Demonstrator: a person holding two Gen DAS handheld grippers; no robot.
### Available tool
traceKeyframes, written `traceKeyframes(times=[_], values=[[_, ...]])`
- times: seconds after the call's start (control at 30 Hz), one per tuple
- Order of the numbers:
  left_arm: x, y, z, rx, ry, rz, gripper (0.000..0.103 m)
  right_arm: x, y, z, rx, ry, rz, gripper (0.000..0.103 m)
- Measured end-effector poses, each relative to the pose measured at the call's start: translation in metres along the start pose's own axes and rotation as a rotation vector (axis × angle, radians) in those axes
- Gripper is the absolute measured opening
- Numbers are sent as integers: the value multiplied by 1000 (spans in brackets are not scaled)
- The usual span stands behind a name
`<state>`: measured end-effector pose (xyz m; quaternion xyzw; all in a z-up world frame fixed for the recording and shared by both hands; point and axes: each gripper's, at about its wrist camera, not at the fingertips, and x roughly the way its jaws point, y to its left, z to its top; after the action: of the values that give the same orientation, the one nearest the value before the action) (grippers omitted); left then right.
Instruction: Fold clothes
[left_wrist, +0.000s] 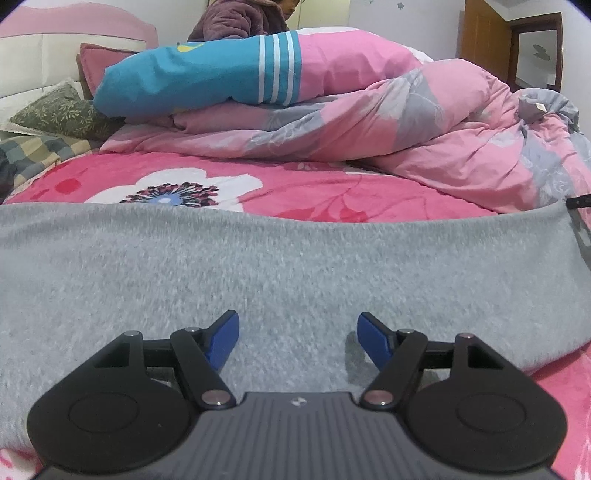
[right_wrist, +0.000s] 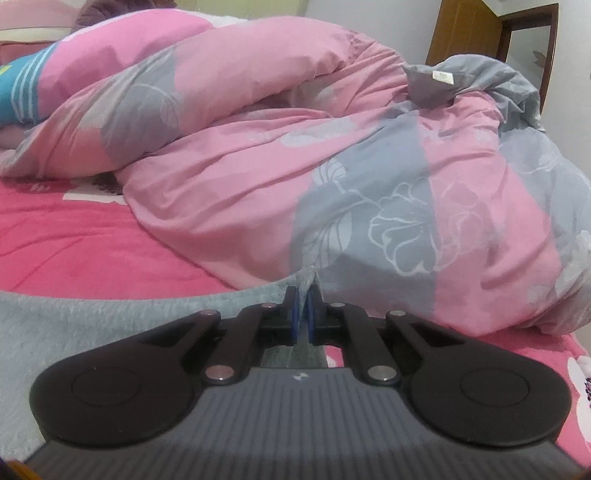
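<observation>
A grey fleecy garment (left_wrist: 280, 266) lies spread flat across the near part of the bed. My left gripper (left_wrist: 298, 326) hovers low over its middle, blue pads wide apart with only flat cloth under them. In the right wrist view the same grey garment (right_wrist: 92, 317) fills the lower left. My right gripper (right_wrist: 303, 299) is shut on a corner of it, and a small peak of grey cloth sticks up between the blue pads, lifted off the bed.
The pink floral bedsheet (left_wrist: 295, 192) shows beyond the garment. A bunched pink and grey duvet (right_wrist: 369, 166) rises close behind my right gripper. A blue and pink pillow (left_wrist: 192, 74), smaller cushions (left_wrist: 59, 110) and a person in a dark jacket (left_wrist: 236, 18) are farther back.
</observation>
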<state>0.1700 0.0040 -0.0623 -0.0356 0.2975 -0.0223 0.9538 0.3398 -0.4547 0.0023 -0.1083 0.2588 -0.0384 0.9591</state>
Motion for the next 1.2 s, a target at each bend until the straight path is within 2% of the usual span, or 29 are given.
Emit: traceKeyframes(times=[0.3, 0.4, 0.47, 0.5, 0.53, 0.6, 0.63, 0.73, 0.83, 0.9, 0.97, 1.1, 1.2], values=[[2, -3, -3, 22, 1, 14, 73, 55, 12, -24, 10, 104, 2, 3], [4, -4, -3, 27, 4, 14, 73, 70, 11, -37, 47, 150, -3, 7], [5, -4, -4, 29, 7, 15, 74, 67, 3, -36, 105, 136, -10, 21], [5, -4, -4, 31, 7, 15, 75, 64, -3, -34, 132, 140, -22, 36], [5, -4, -4, 33, 8, 15, 75, 59, -9, -32, 154, 142, -33, 41], [6, -5, -5, 37, 7, 16, 76, 33, -26, -30, 246, 118, -61, 42], [6, -5, -5, 37, 7, 16, 76, 18, -34, -30, 306, 106, -49, 43], [6, -6, -5, 40, 7, 19, 76, -48, -51, -35, 487, 54, 48, 50], [7, -8, -5, 49, 7, 26, 76, -113, -66, -57, 616, 26, 148, 56], [7, -10, -5, 59, 8, 33, 76, -140, -66, -80, 692, 79, 196, 56], [8, -11, -6, 67, 9, 40, 77, -150, -61, -106, 765, 153, 192, 56], [8, -13, -6, 80, 12, 49, 77, -140, -66, -150, 966, 233, 159, 55], [9, -15, -6, 86, 13, 55, 77, -124, -73, -171, 1121, 220, 187, 43]])
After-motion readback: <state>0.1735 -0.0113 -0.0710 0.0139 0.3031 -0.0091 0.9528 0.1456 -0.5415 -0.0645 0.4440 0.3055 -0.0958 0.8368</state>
